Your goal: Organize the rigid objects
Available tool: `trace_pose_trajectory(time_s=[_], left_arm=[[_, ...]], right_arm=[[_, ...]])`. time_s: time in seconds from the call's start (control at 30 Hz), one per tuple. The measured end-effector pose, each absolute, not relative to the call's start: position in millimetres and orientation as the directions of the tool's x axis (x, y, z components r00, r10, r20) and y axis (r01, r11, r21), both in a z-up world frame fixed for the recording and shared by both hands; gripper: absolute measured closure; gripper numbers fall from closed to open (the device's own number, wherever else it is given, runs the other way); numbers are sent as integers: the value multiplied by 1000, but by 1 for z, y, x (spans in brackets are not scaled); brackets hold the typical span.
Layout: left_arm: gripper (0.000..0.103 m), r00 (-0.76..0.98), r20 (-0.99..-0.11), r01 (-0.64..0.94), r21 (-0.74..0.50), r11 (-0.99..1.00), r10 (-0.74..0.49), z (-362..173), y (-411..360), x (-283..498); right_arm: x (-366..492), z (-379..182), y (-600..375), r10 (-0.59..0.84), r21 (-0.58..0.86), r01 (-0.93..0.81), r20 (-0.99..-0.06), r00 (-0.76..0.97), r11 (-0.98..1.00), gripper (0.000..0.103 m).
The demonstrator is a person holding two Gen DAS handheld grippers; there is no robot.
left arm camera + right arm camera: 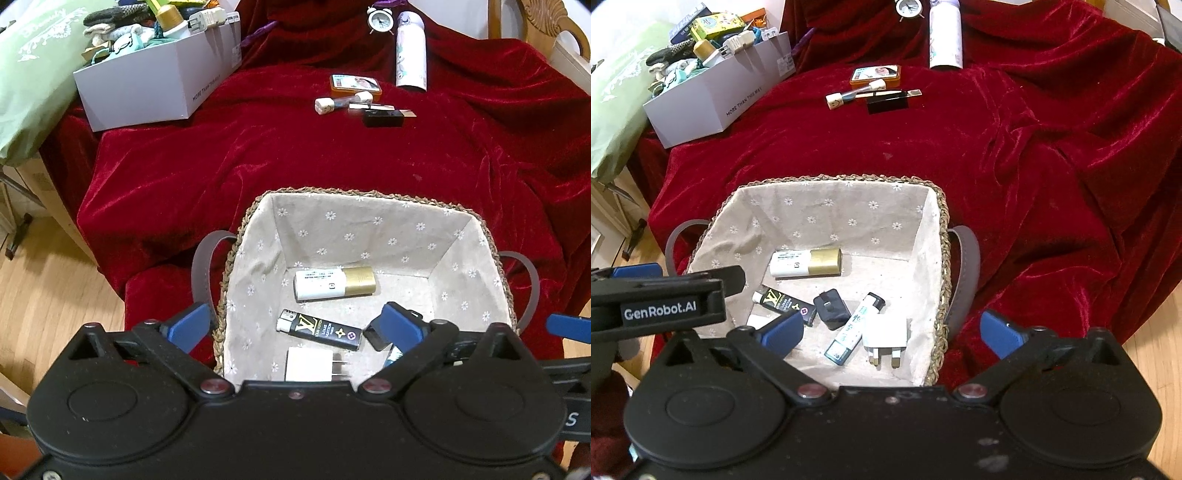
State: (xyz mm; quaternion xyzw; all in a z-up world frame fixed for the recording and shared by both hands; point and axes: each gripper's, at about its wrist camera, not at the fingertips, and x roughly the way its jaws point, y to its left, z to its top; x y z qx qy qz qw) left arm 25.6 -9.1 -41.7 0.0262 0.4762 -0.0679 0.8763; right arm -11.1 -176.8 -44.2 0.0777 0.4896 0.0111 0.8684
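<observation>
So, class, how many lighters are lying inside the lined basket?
2. The black lighter lies near the basket's left wall, and the white lighter lies beside the white plug. The grippers may hide more.

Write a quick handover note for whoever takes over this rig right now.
Left claw: open, empty, over the basket.
Right claw: open, empty, over the basket's right rim.
Done: the gold-capped bottle, two lighters, black plug and two white plugs lie in the basket.
Left on the cloth: tin, small tubes, black bar, flask, clock.
</observation>
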Motion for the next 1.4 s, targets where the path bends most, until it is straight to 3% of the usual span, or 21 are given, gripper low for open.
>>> trace_pose_trajectory(time_s=[0.67,1.4], left_arm=[[5,491,-870,121,7,993,-54,-46,-8,50],[5,459,-888,181,111,977,16,-40,-28,77]], right_arm=[[5,-39,-175,64,103,39,-833,550,994,0],[34,-37,-189,105,175,88,-847,522,981,0]])
